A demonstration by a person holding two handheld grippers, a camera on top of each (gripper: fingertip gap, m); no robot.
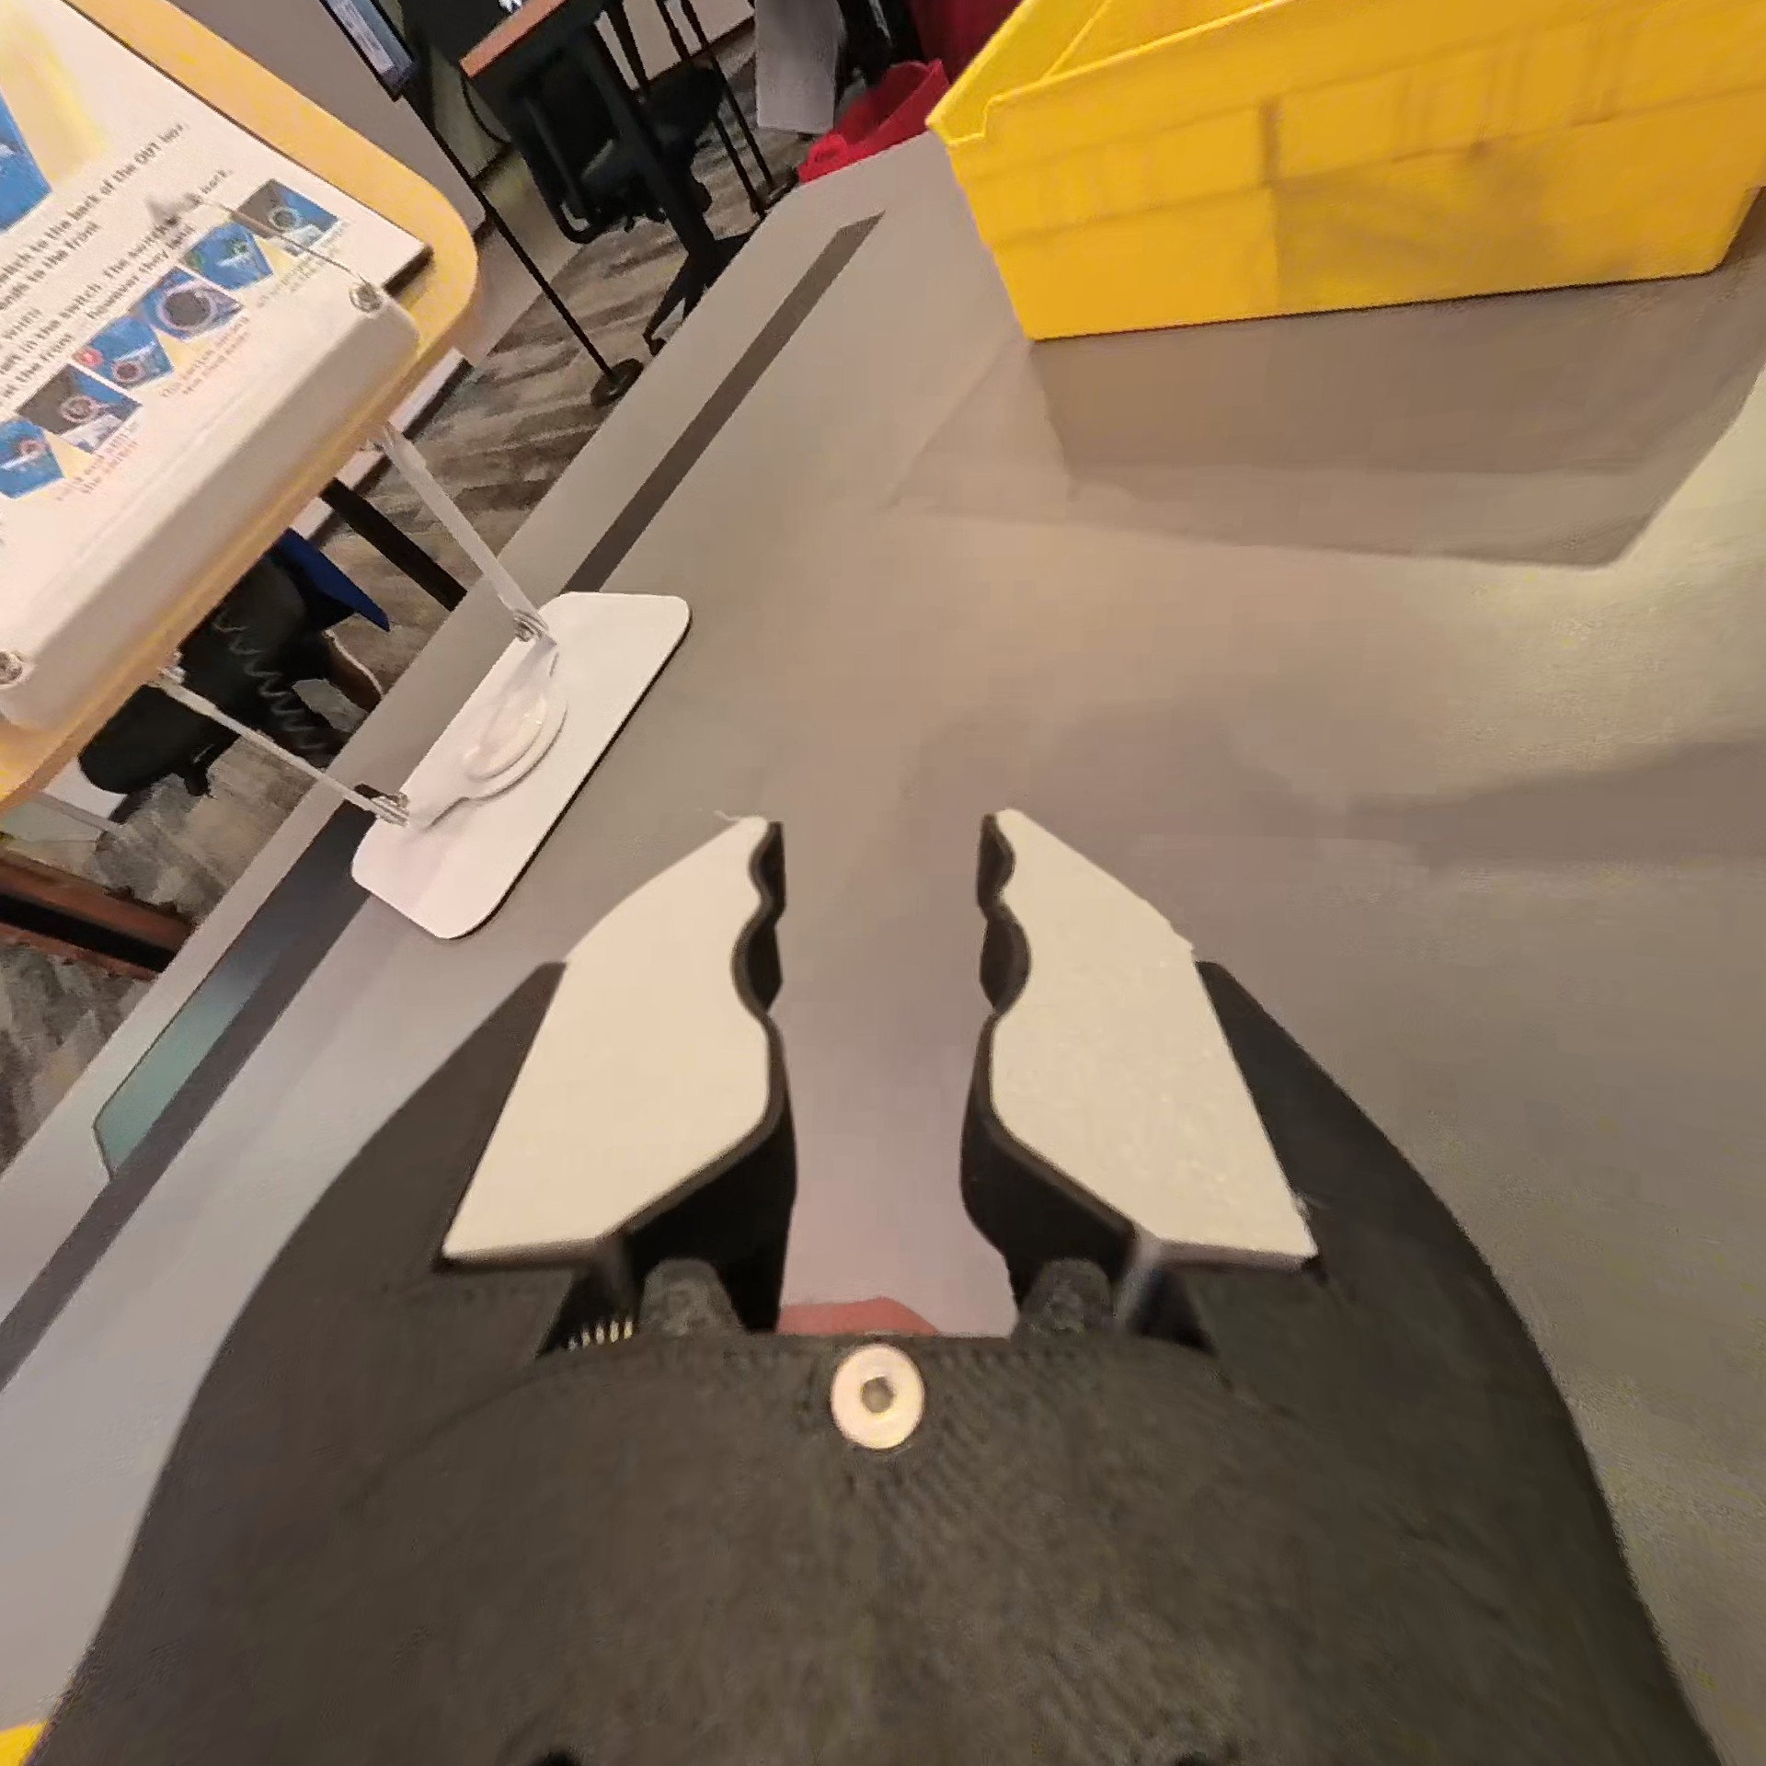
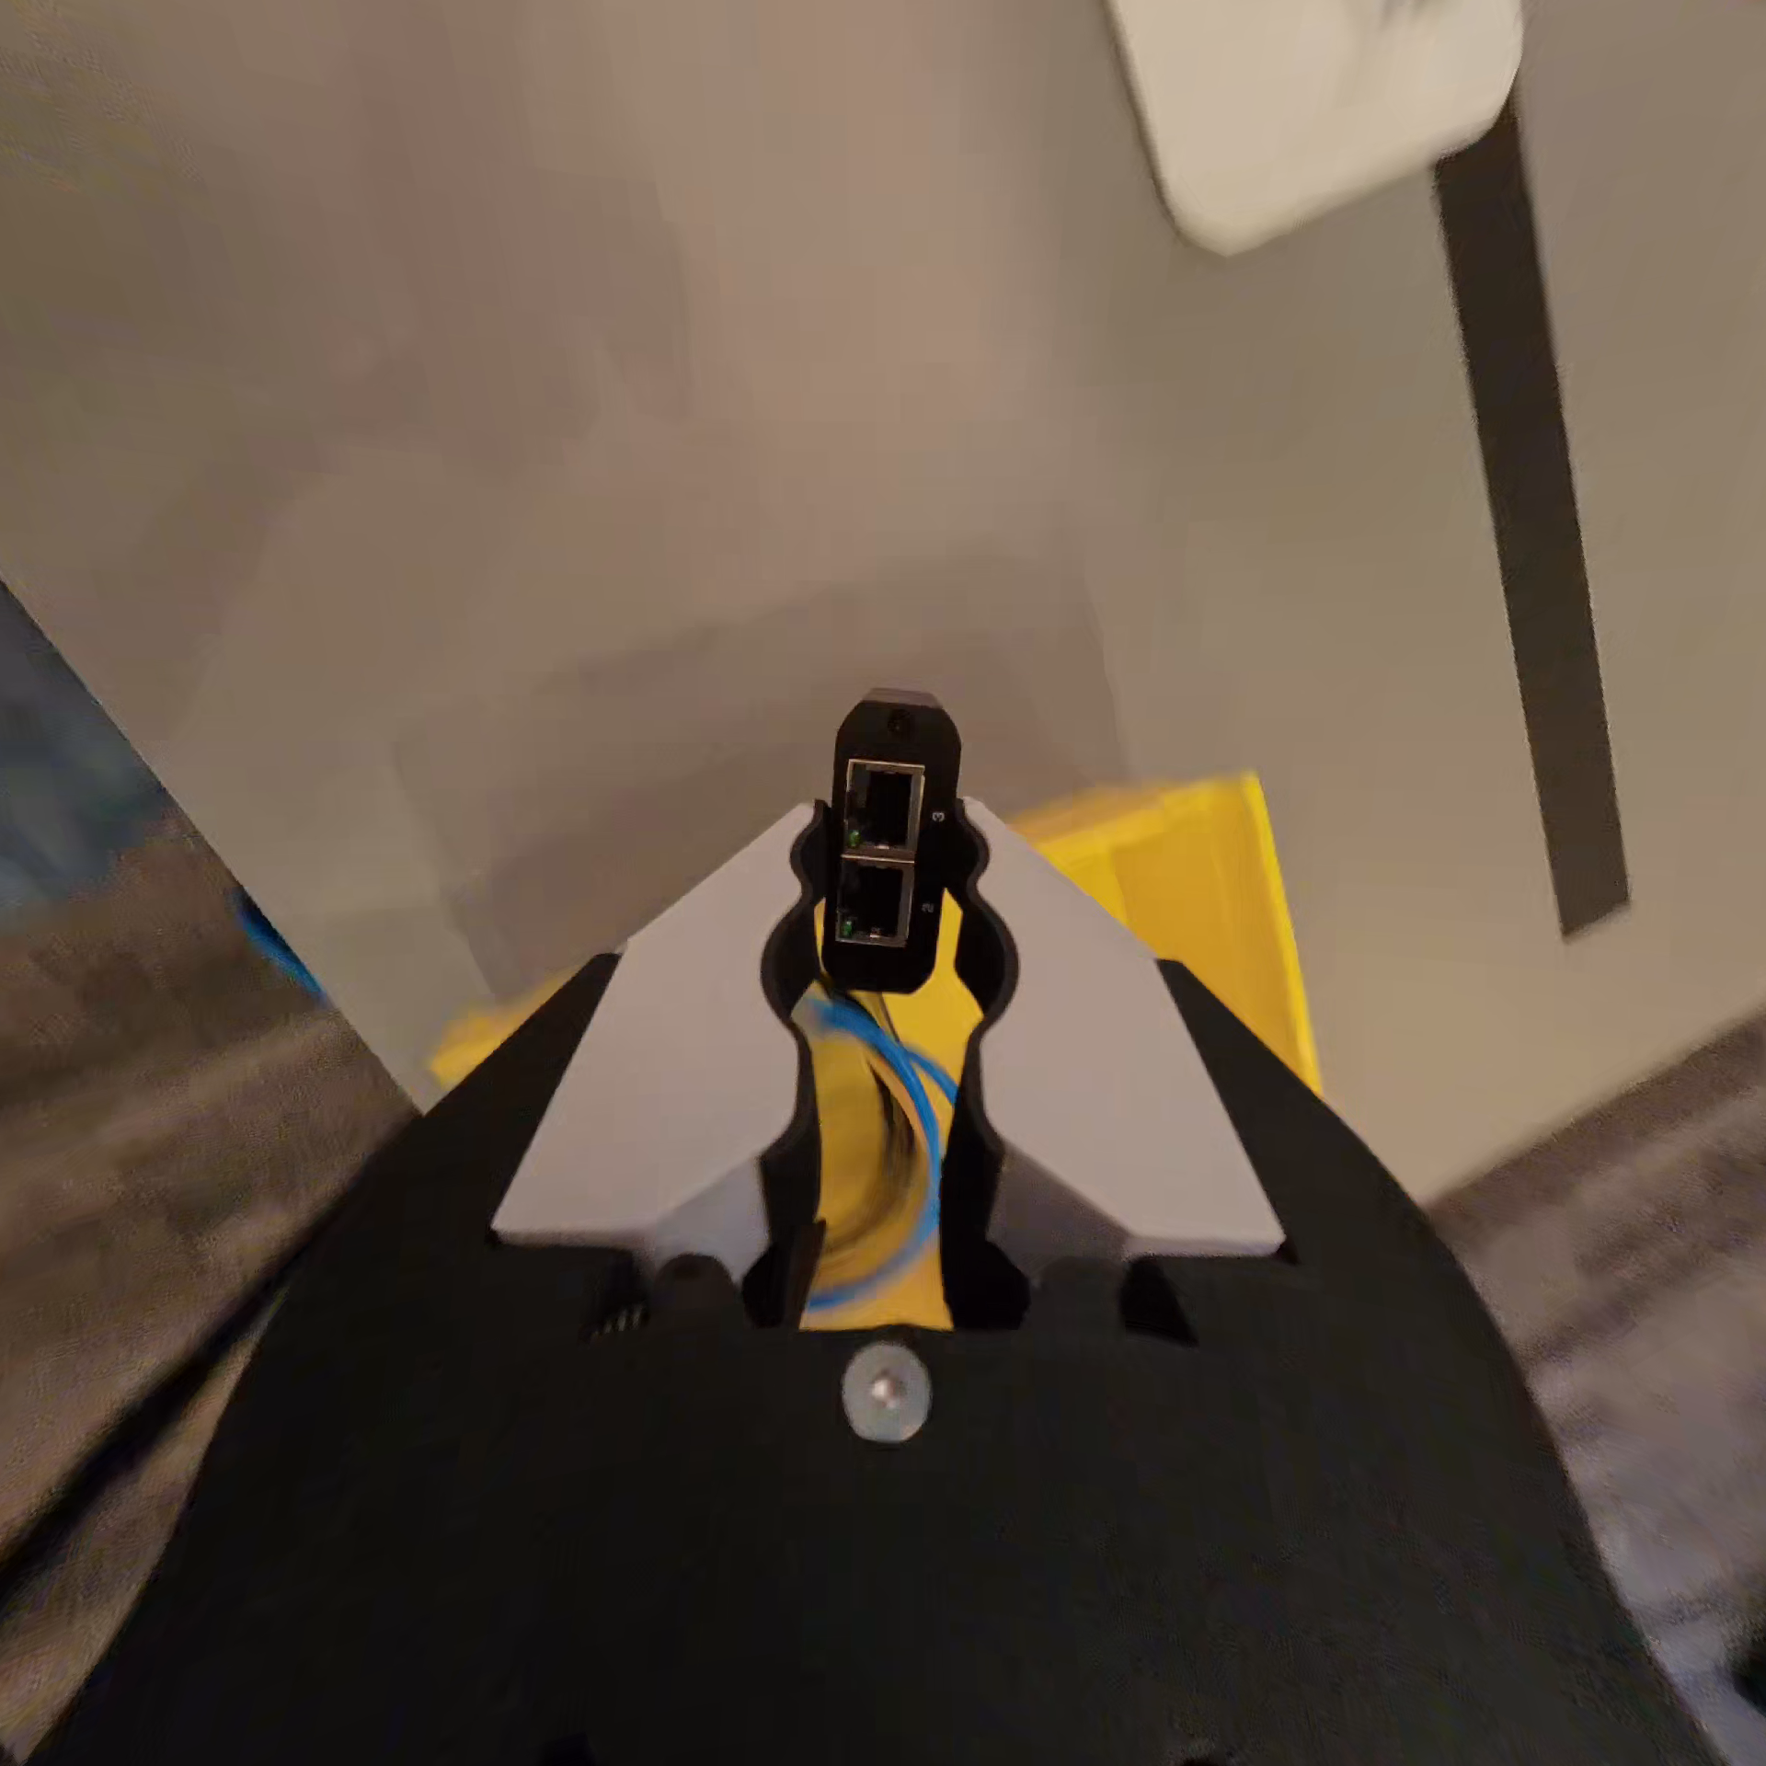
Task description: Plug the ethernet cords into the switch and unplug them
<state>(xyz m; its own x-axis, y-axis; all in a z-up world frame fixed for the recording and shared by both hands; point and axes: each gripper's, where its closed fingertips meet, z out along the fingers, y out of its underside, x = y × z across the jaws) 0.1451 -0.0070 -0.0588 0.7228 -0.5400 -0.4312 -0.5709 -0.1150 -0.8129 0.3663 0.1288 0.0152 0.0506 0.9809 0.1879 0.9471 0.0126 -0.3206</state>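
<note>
My right gripper (image 2: 887, 822) is shut on a small black ethernet switch (image 2: 887, 846) and holds it up in the air, port face toward the camera. Two empty ports show, one above the other. Below it, between the fingers, a blue ethernet cord (image 2: 913, 1109) lies coiled in a yellow bin (image 2: 1185, 889). My left gripper (image 1: 881, 841) is open and empty, low over the grey table (image 1: 1242, 726). The yellow bin (image 1: 1338, 162) also stands at the far right in the left wrist view.
A white instruction board (image 1: 162, 401) on a clear stand with a white base plate (image 1: 535, 755) sits at the table's left edge. A dark strip (image 1: 726, 401) runs along that edge. Chairs and patterned carpet lie beyond. The right wrist view is blurred. The tips of one gripper are about 25 cm away from the tips of the other.
</note>
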